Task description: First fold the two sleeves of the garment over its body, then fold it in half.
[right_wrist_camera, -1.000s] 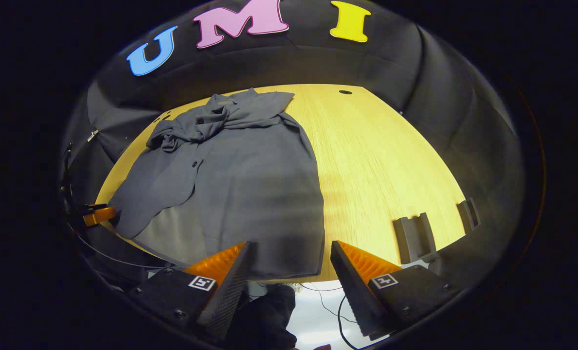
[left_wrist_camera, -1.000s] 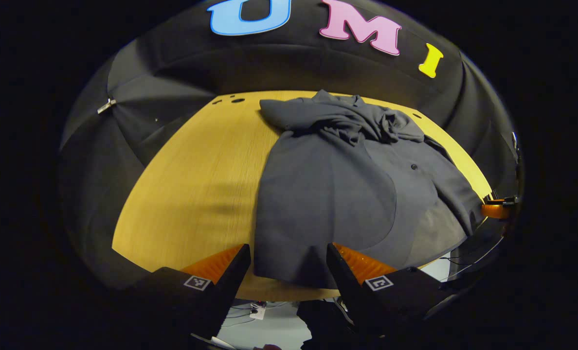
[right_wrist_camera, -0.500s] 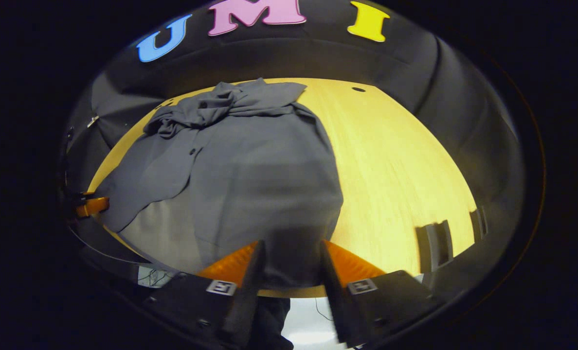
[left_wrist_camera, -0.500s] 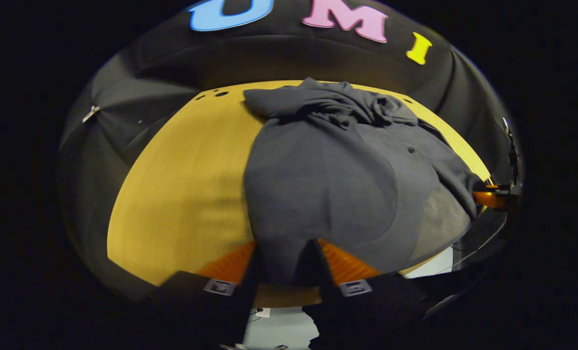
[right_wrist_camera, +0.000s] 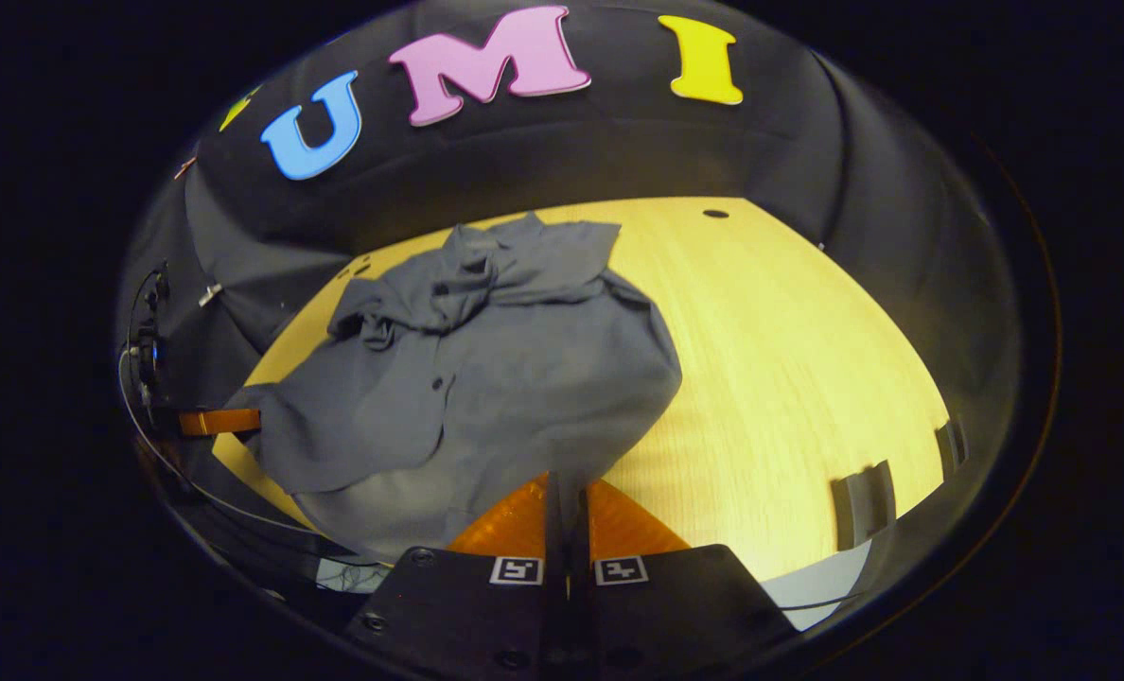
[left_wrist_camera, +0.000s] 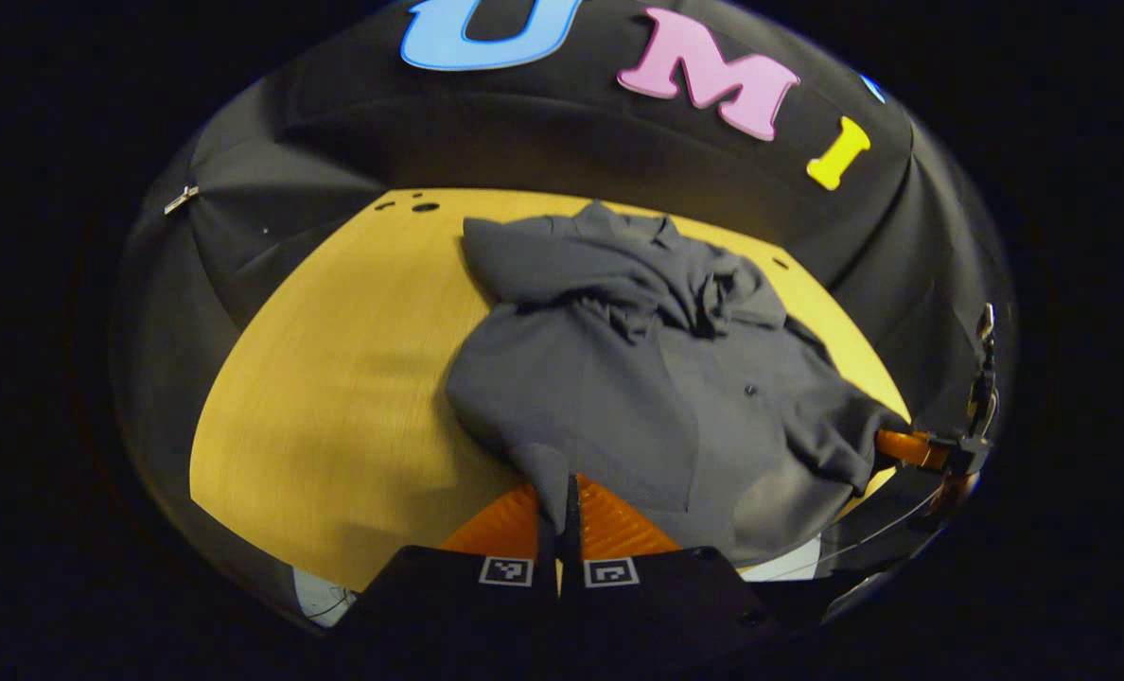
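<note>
Two grippers, each pinched tight on the hem of one grey shirt [left_wrist_camera: 619, 378]: the left gripper [left_wrist_camera: 560, 511] at bottom centre of the left gripper view, the right gripper [right_wrist_camera: 567, 506] likewise in the right gripper view. The shirt lies rumpled on one yellow table [left_wrist_camera: 335, 378], sleeves bunched near the collar at upper centre. Two dark brackets [right_wrist_camera: 865, 501] stand at the table's lower right edge.

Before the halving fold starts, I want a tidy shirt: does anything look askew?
Yes. The shirt lies skewed on the table, and its sleeves and collar are bunched in a crumpled heap at the far end instead of folded flat.
</note>
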`<act>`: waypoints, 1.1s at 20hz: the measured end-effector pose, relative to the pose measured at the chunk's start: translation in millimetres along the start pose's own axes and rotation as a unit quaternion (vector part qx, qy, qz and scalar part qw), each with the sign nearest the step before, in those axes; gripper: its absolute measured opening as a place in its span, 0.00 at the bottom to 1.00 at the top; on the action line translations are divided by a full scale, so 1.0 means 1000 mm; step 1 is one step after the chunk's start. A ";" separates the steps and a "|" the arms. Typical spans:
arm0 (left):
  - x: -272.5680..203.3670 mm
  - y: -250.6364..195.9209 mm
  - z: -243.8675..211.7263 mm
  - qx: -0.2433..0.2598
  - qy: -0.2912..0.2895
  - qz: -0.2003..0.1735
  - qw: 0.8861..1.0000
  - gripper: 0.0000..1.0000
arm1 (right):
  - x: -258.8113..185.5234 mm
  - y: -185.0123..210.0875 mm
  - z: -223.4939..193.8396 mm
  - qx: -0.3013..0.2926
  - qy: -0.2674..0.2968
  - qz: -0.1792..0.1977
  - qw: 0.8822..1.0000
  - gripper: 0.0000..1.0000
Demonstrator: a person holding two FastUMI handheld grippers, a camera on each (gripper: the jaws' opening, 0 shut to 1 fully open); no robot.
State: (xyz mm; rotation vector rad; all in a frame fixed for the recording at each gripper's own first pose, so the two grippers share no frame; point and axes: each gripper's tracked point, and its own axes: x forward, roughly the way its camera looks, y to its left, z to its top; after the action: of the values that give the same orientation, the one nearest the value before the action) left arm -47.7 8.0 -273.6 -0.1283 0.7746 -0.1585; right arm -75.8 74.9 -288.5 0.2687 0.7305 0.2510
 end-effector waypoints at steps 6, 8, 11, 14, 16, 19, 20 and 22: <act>-0.001 -0.005 0.089 -0.039 -0.078 -0.011 0.996 0.06 | 0.011 0.011 0.090 0.036 -0.087 0.001 0.996 0.05; 0.002 0.000 0.122 -0.040 -0.111 -0.009 0.993 0.05 | 0.020 0.017 0.119 0.036 -0.112 0.007 0.993 0.05; 0.012 0.006 0.159 -0.046 -0.143 -0.009 0.989 0.05 | 0.036 0.019 0.167 0.036 -0.152 0.007 0.988 0.05; 0.029 0.011 0.189 -0.044 -0.164 -0.008 0.985 0.05 | 0.056 0.021 0.206 0.032 -0.179 0.005 0.983 0.05; 0.043 0.012 0.210 -0.041 -0.181 -0.005 0.983 0.05 | 0.075 0.021 0.225 0.027 -0.194 0.003 0.981 0.05; 0.069 0.019 0.239 -0.042 -0.202 -0.002 0.979 0.05 | 0.103 0.020 0.248 0.030 -0.210 0.000 0.977 0.05; 0.079 0.022 0.246 -0.043 -0.205 0.002 0.978 0.05 | 0.114 0.019 0.254 0.030 -0.214 -0.003 0.976 0.05; 0.104 0.024 0.255 -0.040 -0.205 0.002 0.978 0.05 | 0.136 0.017 0.267 0.028 -0.221 -0.006 0.975 0.05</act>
State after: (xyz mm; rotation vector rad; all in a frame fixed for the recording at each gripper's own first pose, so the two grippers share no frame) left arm 207.1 26.0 -167.9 -0.2273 0.3683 -0.0921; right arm 201.7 93.4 -176.8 0.3586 0.2991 0.1513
